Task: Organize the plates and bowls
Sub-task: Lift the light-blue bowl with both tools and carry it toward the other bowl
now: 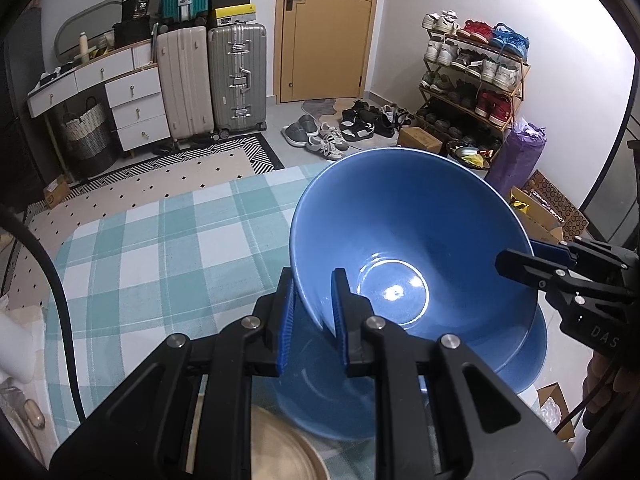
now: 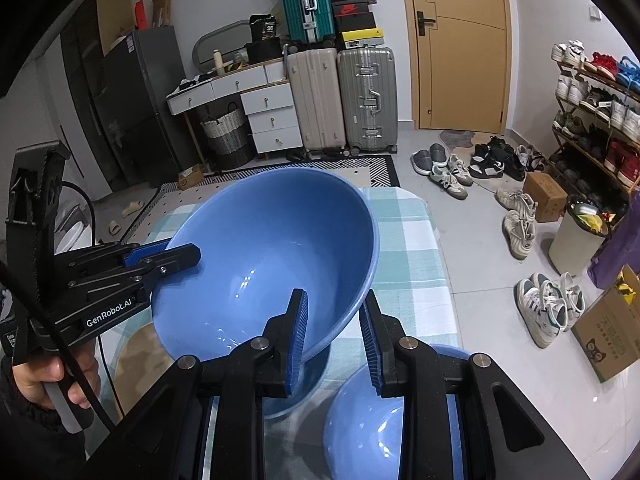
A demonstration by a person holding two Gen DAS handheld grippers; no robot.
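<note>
The person is holding the large blue bowl (image 1: 412, 248) clear of the checked tablecloth (image 1: 160, 248), gripping it from both sides; the left gripper (image 1: 313, 312) is pinching the near rim, its jaws closed nearly as far as they go on the thin wall; the right gripper (image 2: 334, 340) is clamping the opposite rim, jaws a little wider; a blue plate (image 1: 320, 392) is lying on the cloth just beneath the bowl, a second blue bowl (image 2: 368, 432) is sitting beside it and a beige plate (image 1: 280, 448) nearer still; to my eye this is the carrying step, bowl not yet set down; next it probably needs lowering level into the other bowl, both grippers releasing together
</note>
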